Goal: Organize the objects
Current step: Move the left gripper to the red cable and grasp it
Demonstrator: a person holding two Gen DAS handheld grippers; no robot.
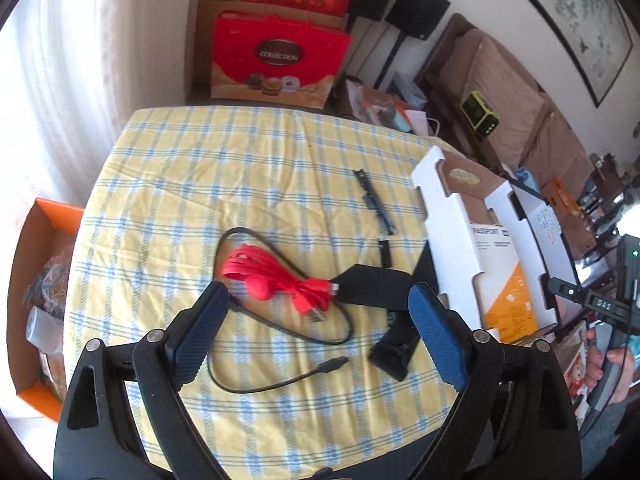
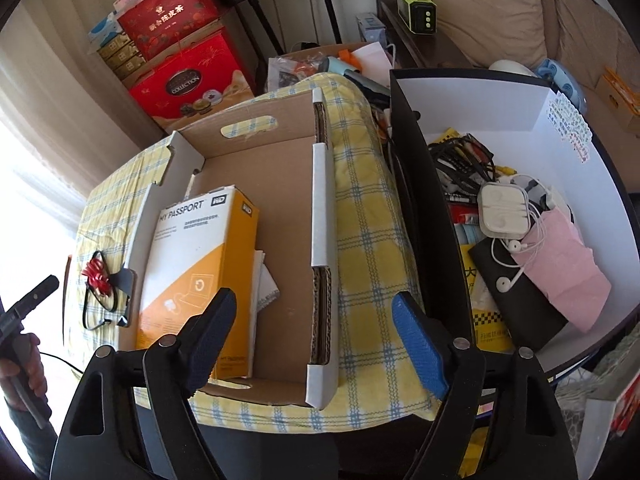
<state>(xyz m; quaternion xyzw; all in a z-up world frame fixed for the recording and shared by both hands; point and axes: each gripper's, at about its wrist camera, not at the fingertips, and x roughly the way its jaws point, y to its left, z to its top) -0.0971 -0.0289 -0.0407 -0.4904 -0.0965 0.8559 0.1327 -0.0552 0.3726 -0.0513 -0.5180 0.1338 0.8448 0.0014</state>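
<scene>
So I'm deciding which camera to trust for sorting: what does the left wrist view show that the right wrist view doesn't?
Only the left wrist view shows the thin black strip lying on the cloth and the orange box beside the table, along with the open left tool.

Only the right wrist view shows the white bin with its white earphone case and pink bag, along with the open right tool.

Both show the red cable, the black cable, the cardboard tray and the My Passport box.
</scene>
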